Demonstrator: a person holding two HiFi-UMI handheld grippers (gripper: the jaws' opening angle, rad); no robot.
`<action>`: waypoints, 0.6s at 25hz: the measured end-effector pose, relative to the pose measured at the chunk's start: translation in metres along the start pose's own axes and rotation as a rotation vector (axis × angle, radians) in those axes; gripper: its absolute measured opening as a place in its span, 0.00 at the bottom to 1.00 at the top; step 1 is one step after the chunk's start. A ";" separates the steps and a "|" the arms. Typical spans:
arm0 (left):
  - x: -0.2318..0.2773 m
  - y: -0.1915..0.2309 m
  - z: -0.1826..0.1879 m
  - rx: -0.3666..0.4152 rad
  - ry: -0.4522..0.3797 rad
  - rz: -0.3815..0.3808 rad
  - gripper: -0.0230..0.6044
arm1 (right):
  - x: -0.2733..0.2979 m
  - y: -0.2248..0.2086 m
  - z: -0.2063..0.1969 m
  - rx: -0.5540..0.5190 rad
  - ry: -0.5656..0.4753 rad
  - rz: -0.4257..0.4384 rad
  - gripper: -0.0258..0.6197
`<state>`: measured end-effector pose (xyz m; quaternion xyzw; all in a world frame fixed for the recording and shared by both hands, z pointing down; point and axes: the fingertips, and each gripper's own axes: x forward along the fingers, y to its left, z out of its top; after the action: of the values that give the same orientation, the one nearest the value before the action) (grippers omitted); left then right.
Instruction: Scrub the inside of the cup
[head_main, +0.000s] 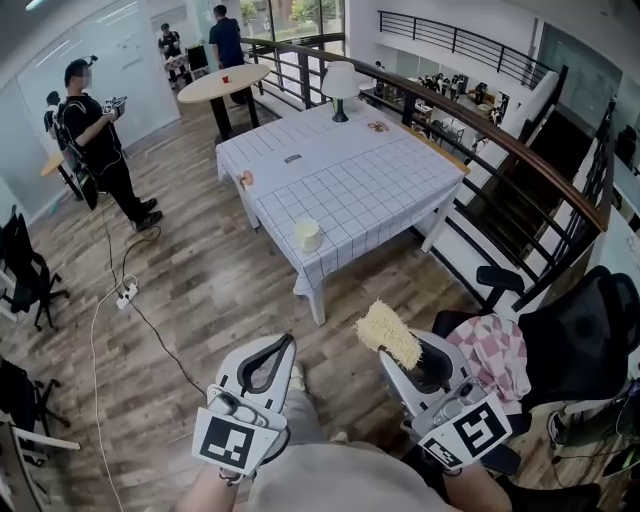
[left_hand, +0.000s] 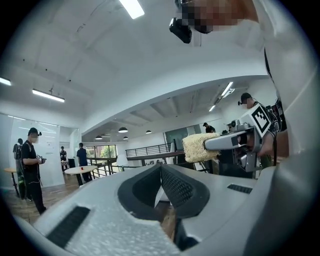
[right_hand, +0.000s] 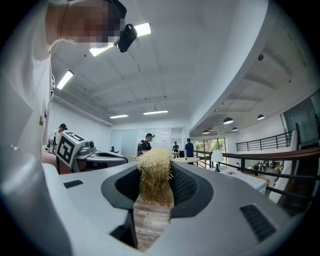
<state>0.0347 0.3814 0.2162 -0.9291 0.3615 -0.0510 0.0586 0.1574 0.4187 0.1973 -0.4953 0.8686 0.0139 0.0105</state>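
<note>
A pale cup (head_main: 308, 235) stands near the front corner of the white checked table (head_main: 370, 185), well ahead of both grippers. My left gripper (head_main: 288, 342) is low at the bottom centre; its jaws are shut with nothing between them (left_hand: 161, 166). My right gripper (head_main: 420, 352) is shut on a yellowish fibrous scrubber (head_main: 388, 332), which sticks out forward and to the left of the jaws. In the right gripper view the scrubber (right_hand: 154, 172) fills the gap between the pads. Both grippers are held over the wooden floor, short of the table.
A lamp (head_main: 340, 85) and small items sit at the table's far end. A black office chair with a pink checked cloth (head_main: 497, 355) is at the right. A railing (head_main: 520, 150) runs behind the table. A person (head_main: 98, 140) stands at the left, and a cable with a power strip (head_main: 126, 294) lies on the floor.
</note>
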 end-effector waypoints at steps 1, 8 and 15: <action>0.001 0.004 -0.002 -0.005 -0.004 0.003 0.06 | 0.004 -0.001 -0.001 -0.003 0.002 0.000 0.25; 0.018 0.039 -0.017 -0.026 -0.036 0.002 0.06 | 0.042 0.002 -0.016 -0.020 0.039 0.015 0.25; 0.039 0.081 -0.024 -0.052 -0.040 -0.002 0.06 | 0.088 -0.003 -0.014 -0.039 0.064 0.014 0.25</action>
<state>0.0059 0.2936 0.2304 -0.9315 0.3605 -0.0231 0.0415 0.1150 0.3407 0.2086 -0.4895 0.8714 0.0151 -0.0272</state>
